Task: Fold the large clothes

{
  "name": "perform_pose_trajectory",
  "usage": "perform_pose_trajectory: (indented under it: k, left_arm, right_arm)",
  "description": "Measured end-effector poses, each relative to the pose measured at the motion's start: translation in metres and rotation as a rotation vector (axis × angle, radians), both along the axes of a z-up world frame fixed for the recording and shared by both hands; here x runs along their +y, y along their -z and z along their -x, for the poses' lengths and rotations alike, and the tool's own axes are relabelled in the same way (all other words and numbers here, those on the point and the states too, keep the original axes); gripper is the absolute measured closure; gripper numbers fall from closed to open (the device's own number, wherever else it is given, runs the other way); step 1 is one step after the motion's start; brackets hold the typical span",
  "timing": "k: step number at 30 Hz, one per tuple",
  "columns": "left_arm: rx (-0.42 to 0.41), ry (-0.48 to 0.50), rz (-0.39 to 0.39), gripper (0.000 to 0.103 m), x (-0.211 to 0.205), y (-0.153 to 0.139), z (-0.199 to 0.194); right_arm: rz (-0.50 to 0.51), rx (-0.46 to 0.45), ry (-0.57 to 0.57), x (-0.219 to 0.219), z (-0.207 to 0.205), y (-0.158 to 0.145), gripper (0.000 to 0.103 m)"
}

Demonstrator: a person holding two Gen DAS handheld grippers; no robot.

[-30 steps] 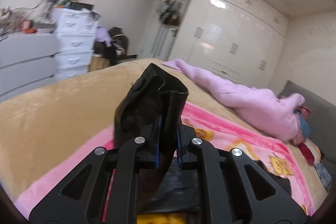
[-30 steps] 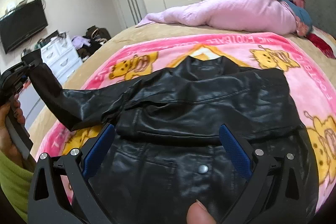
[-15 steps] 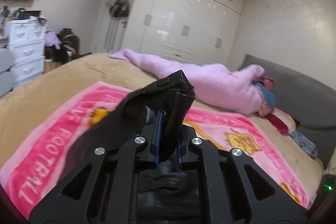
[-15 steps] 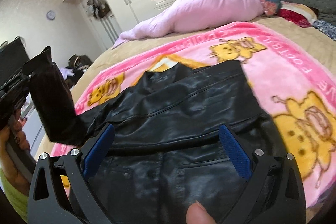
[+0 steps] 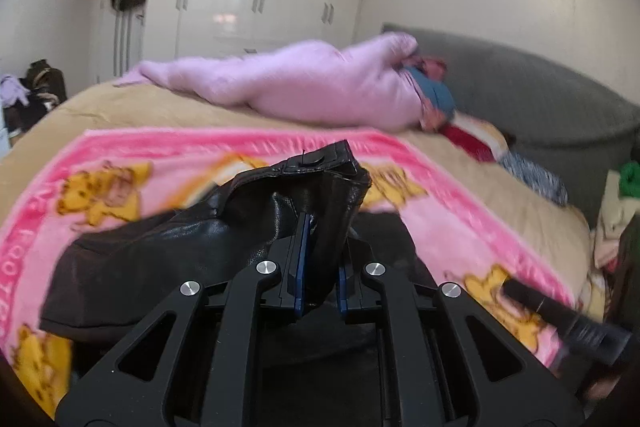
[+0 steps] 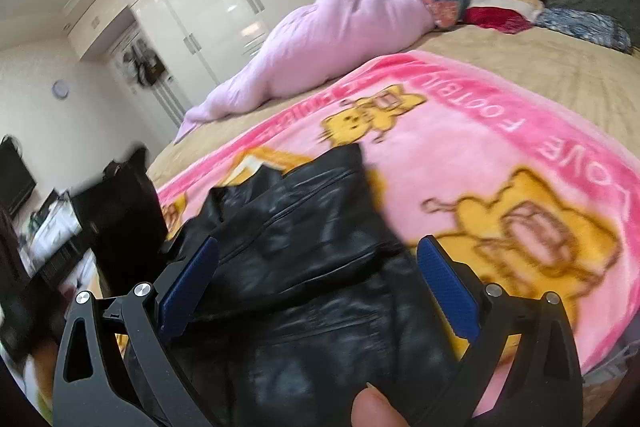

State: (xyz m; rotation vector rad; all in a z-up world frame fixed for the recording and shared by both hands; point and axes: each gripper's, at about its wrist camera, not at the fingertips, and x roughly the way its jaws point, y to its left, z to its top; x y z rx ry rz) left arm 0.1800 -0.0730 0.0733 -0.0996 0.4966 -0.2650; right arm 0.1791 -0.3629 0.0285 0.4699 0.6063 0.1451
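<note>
Left gripper [image 5: 320, 267] clamps jacket sleeve [image 5: 320, 183] — right gripper [image 6: 320, 291] (jaws spread) empty.

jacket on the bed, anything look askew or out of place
Yes, one thing. The black jacket lies mostly flat on the pink blanket, but one sleeve is lifted off it, bunched and pinched in the shut left tool. The right tool hangs open above the jacket, holding nothing.
</note>
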Motion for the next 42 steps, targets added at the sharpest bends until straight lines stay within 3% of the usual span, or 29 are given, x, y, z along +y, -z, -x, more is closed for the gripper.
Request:
perform_pose_trajectory:
  k: [5,8,10,11,12,16,19,21,26,28,35,36,40,42]
  left_arm:
    - [0.109,0.068,-0.042,0.094,-0.026,0.039,-0.014]
    - [0.181,0.109,-0.074,0.086,-0.038,0.066,-0.018]
    - [0.216,0.137,-0.08,0.072,-0.042,0.076,-0.018]
    - [0.233,0.155,-0.082,0.048,-0.044,0.082,-0.016]
    - [0.239,0.166,-0.089,0.032,-0.045,0.086,-0.014]
    - [0.252,0.196,-0.152,0.03,-0.048,0.094,-0.006]
    - [0.25,0.216,-0.119,0.023,-0.034,0.087,0.009]
    - [0.225,0.187,-0.108,0.018,-0.015,0.076,0.016]
    - [0.214,0.045,-0.063,0.015,0.05,0.057,0.02]
    - [0.202,-0.018,-0.062,0.012,0.073,0.049,0.019]
    - [0.153,-0.208,-0.007,0.011,0.147,0.033,0.021]
    - [0.154,-0.225,-0.012,0.011,0.152,0.032,0.018]
    - [0.153,-0.312,0.011,0.011,0.176,0.027,0.014]
    - [0.145,-0.34,0.025,0.011,0.182,0.024,0.012]
  right_arm:
    - [-0.018,0.008,0.039,-0.03,0.0,0.005,0.004]
    - [-0.031,0.02,0.039,-0.037,-0.004,0.009,0.004]
    - [-0.046,0.032,0.019,-0.037,-0.01,0.011,0.004]
    - [-0.054,0.039,0.006,-0.035,-0.013,0.012,0.004]
    - [-0.067,0.049,-0.019,-0.031,-0.019,0.012,0.004]
    - [-0.05,0.074,-0.114,-0.009,-0.038,0.005,0.004]
    - [0.019,0.107,-0.194,0.017,-0.051,0.0,0.004]
    - [0.027,0.161,-0.309,0.041,-0.066,0.001,0.004]
    - [0.044,0.283,-0.426,0.084,-0.097,0.014,0.006]
    - [0.054,0.323,-0.419,0.093,-0.109,0.025,0.015]
    - [-0.079,0.451,-0.403,0.096,-0.133,0.071,0.024]
    - [-0.091,0.455,-0.41,0.097,-0.134,0.076,0.027]
    - [-0.131,0.427,-0.443,0.101,-0.131,0.081,0.073]
    - [-0.128,0.356,-0.489,0.101,-0.123,0.072,0.092]
